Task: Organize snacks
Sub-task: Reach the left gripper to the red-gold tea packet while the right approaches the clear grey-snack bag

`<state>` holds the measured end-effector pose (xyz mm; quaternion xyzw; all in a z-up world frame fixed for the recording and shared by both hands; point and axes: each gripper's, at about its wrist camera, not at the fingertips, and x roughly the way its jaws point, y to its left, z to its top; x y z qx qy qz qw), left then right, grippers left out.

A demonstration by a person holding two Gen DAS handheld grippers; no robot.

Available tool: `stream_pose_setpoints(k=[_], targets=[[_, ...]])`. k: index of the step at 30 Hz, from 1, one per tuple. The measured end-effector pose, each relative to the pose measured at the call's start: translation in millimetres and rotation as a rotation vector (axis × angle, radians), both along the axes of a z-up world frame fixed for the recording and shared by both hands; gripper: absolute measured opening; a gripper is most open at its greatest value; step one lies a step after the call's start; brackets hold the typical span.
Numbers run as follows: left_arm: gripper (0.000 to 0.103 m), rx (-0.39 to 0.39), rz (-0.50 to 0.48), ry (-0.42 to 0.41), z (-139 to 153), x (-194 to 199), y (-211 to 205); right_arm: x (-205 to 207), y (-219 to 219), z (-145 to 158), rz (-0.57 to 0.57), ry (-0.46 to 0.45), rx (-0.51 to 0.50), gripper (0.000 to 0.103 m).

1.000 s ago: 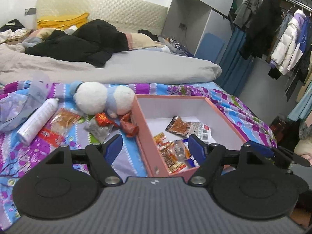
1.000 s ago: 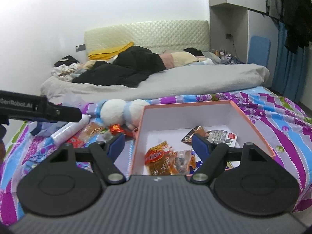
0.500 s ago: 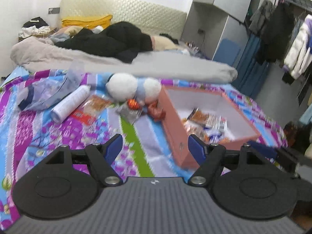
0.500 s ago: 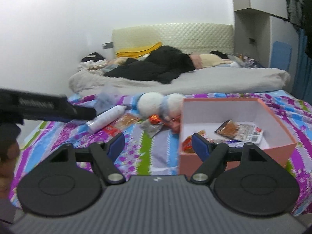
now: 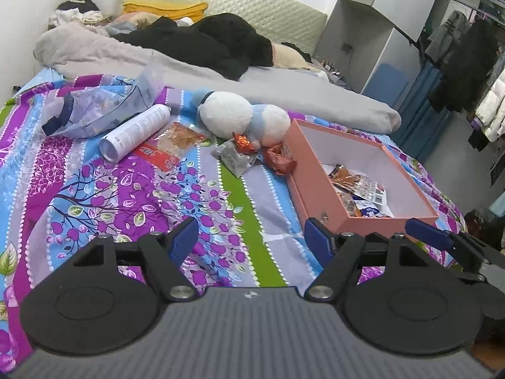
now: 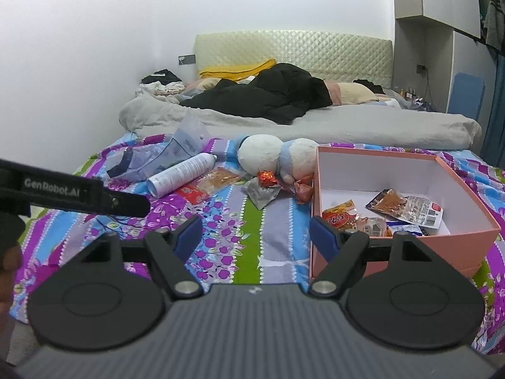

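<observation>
both tongs, left [image 5: 252, 237] and right [image 6: 255, 232], spread empty ("genrobot.ai" on left one), near pink box [image 6: 407, 243]

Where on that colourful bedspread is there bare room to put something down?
The widest bare stretch lies in front, between the spray can, the snacks and the box. The box's back half is bare too. It is crowded by the plush toy, where wrappers pile up, and in the box's front part.

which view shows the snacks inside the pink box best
The right wrist view: it faces the pink box and the snack packets lie spread out. In the left wrist view, the near wall partly hides them.
</observation>
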<state>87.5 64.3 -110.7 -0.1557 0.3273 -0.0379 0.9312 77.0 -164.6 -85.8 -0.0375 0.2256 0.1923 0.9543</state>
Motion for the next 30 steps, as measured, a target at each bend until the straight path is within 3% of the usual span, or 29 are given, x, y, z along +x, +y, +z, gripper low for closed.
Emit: stream_pose_setpoints(k=[11,13,18,23,30], targets=[[0.078,-0.111,0.033,0.009,-38,70,34,44,27,-16,-0.026,-0.024,-0.027,0.067],[0.078,-0.15,0.051,0.007,-49,85,42,57,33,-21,-0.03,-0.02,-0.023,0.062],[0.078,-0.244,0.079,-0.015,-75,124,57,91,51,-35,-0.011,-0.035,-0.034,0.061],[0.077,-0.399,0.083,-0.049,-106,168,75,125,70,-57,0.021,-0.039,-0.055,0.057],[0.077,-0.394,0.031,-0.007,-136,238,86,167,82,-98,0.02,0.005,-0.107,0.057]])
